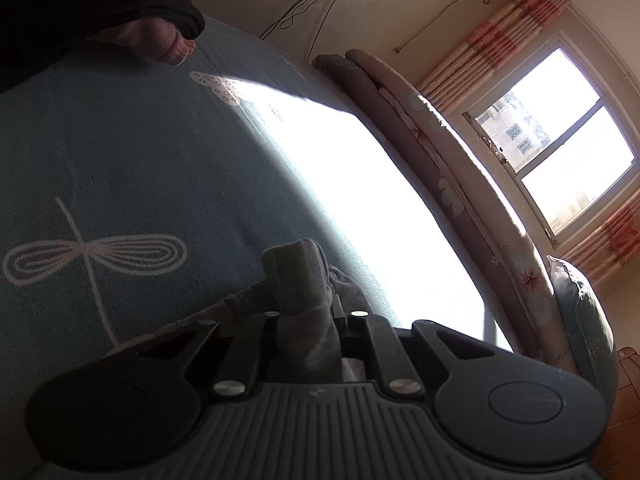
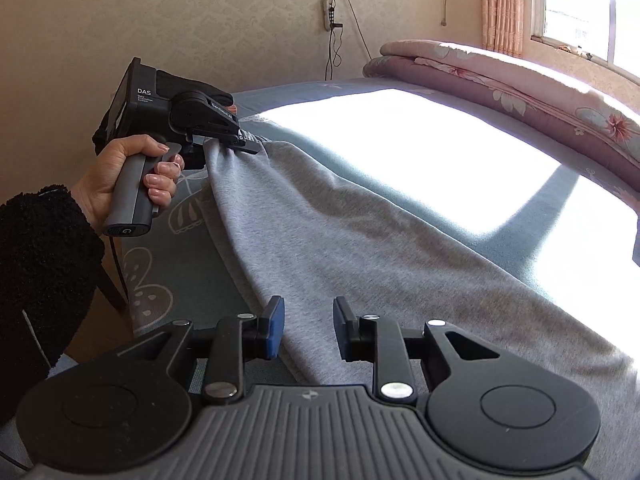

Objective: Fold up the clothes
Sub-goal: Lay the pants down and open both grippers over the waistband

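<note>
- The grey garment (image 2: pixel 360 240) is a soft heathered knit, sweatshirt-type jersey, lying in a long slanted swath across the bed (image 2: pixel 280 104), which has a teal woven cover with pale dragonfly and butterfly outlines.
- The left gripper (image 2: pixel 244 142) is clamped down on a top corner of that garment. From its own camera, a bunched wad of grey fabric (image 1: pixel 308 300) sticks up between the closed jaws, so it's pinching cloth, and the fabric hangs down from it in loose folds.
- A hand (image 2: pixel 128 176) wraps the left gripper's matte grey handle, with a fuzzy black sleeve (image 2: pixel 40 260) behind it.
- The right gripper (image 2: pixel 308 328) hovers low over the garment's near edge. Its black jaws with blue rubbery pads are spread apart with a clear gap, and nothing is pinched; the grey cloth just lies underneath them.
- Both gripper bodies are black plastic with round pivot discs and a ribbed grey base.
- Hard sunlight blows out a big patch of the bed cover to pure white.
- A rolled pink floral quilt (image 2: pixel 520 88) runs along the far side of the bed under the window (image 1: pixel 560 140), beside striped peach curtains (image 1: pixel 500 32).
- The textured beige wall has a power strip (image 2: pixel 328 14) with dangling black cables.
</note>
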Demonstrator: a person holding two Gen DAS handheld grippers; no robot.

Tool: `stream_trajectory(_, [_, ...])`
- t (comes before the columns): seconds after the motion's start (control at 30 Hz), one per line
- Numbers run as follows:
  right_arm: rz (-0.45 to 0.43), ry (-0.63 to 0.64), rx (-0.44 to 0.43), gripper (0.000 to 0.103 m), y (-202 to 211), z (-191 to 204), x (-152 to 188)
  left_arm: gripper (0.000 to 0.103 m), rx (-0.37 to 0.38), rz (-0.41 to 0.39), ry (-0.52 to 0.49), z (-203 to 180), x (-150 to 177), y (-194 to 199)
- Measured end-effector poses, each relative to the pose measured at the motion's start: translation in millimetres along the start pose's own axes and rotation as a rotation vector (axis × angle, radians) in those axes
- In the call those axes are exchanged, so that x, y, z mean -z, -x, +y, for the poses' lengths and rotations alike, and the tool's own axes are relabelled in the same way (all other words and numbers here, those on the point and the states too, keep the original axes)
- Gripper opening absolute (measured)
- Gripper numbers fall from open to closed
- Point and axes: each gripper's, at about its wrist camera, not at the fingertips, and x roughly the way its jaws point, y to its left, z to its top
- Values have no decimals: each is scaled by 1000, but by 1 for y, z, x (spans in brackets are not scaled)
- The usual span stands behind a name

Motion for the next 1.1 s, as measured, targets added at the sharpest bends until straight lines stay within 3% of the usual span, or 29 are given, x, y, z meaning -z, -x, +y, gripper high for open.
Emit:
stream_trajectory(0.27, [0, -73, 79, 36, 1, -23, 7, 10, -109, 105, 13, 12, 1, -6])
stream_trajectory(0.37, [1, -99, 109, 39, 4, -30, 11, 10, -92, 123, 19, 15, 0, -6])
stream_trajectory(0.53, [-7, -129, 133, 46, 10, -34, 20, 26, -42, 122, 64, 25, -4, 0])
stream_trajectory(0.57, [-8, -135, 135, 46, 10, -34, 22, 33, -47, 75, 65, 27, -6, 7])
stream_trajectory(0.63, [-9, -144, 136, 46, 12, -35, 24, 66, -102, -94, 36, 25, -11, 31])
stream_trajectory(0.7, [-16, -150, 140, 46, 14, -35, 25, 71, -166, -255, 0, 22, -14, 53])
stream_trajectory(0.8, [-19, -152, 140, 46, 16, -34, 27, 70, -164, -326, -20, 21, -14, 69])
stream_trajectory(0.9, [-17, -158, 150, 46, 17, -35, 28, 70, -28, -221, -44, 12, -11, 62])
stream_trajectory(1.0, [-10, -168, 162, 46, 17, -36, 31, 71, 44, -62, -213, -24, 6, 39])
stream_trajectory(1.1, [11, -185, 188, 46, 13, -39, 37, 71, -29, 35, -401, -59, 33, 14])
